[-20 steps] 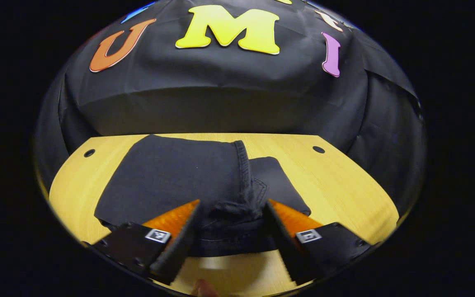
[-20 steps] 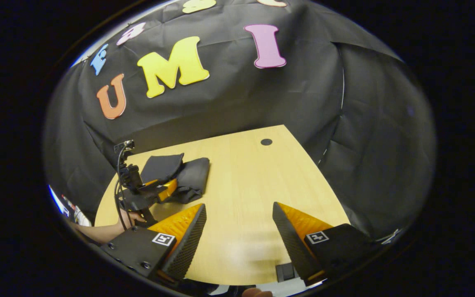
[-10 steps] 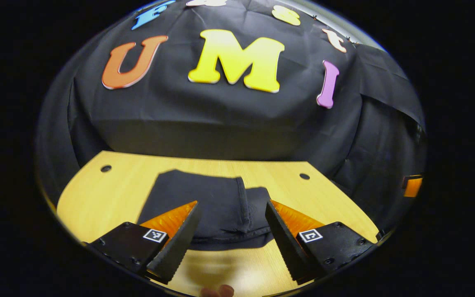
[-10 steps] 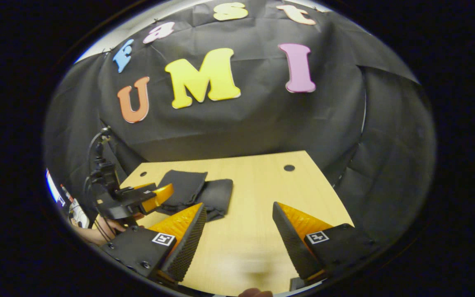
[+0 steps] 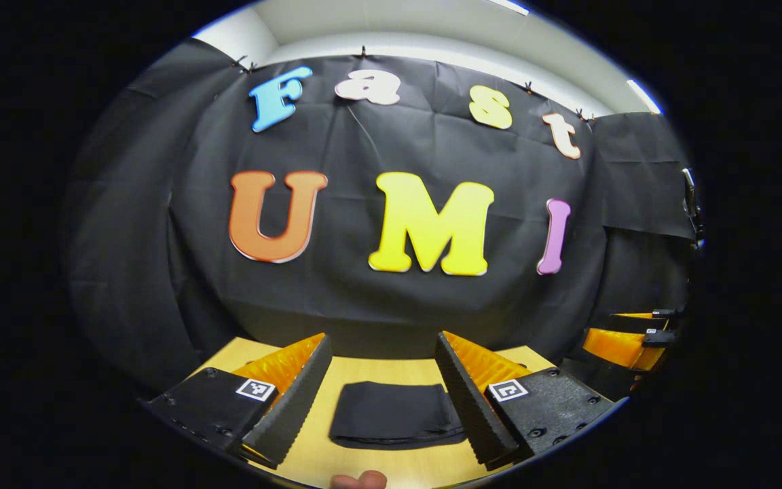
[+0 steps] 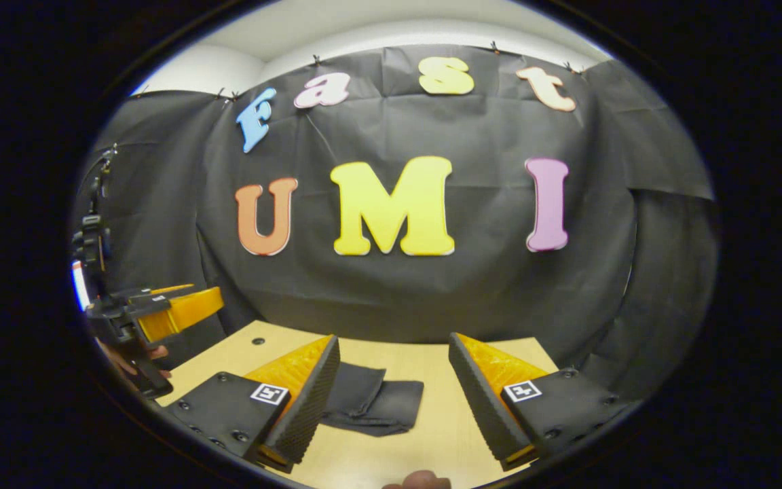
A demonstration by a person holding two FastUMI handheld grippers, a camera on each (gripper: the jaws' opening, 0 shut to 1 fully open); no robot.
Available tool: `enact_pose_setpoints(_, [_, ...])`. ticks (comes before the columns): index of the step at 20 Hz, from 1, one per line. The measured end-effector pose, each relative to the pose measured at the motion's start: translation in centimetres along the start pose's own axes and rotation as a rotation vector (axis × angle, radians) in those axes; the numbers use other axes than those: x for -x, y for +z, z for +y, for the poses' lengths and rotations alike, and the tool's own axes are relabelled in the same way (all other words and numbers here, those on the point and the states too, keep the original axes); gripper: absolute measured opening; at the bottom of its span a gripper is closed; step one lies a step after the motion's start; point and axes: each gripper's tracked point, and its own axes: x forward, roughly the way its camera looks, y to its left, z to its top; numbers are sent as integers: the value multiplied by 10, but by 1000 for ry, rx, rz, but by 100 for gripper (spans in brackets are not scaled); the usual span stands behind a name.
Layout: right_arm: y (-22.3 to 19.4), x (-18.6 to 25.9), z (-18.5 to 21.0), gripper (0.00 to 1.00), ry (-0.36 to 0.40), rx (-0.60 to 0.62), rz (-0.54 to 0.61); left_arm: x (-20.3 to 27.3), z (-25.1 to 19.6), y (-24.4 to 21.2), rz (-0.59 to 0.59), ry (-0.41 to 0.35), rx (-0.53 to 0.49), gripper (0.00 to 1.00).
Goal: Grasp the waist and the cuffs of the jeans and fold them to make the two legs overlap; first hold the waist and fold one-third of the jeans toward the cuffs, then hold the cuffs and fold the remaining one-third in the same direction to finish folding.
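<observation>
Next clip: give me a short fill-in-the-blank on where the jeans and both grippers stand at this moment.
1. The dark folded jeans lie on the light ____ table.
2. The left gripper has its fingers ____, with nothing between them.
3. The right gripper hangs ____ the table, touching no cloth.
4. In the right gripper view, the jeans lie ____ of any gripper's hold.

Missing words: wooden; open; above; free

Folded jeans (image 5: 396, 415) lie on the table (image 5: 391, 370).
</observation>
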Motion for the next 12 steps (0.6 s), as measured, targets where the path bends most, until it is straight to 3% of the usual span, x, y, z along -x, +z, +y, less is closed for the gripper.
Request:
enact_pose_setpoints(4, [26, -7, 31, 99, -29, 102, -123, 32, 36, 26, -41, 71, 2, 98])
enact_pose_setpoints(6, [22, -8, 51, 94, -24, 118, -123, 47, 49, 28, -38, 101, 6, 98])
enact_pose_setpoints(7, [17, -6, 60, 99, -20, 112, -111, 54, 54, 28, -36, 113, 28, 98])
enact_pose_setpoints(8, [12, -5, 71, 94, -6, 113, -103, 60, 56, 29, -36, 115, 45, 98])
enact_pose_setpoints(12, [14, 3, 97, 95, 24, 110, -129, 75, 65, 27, -36, 147, 31, 98])
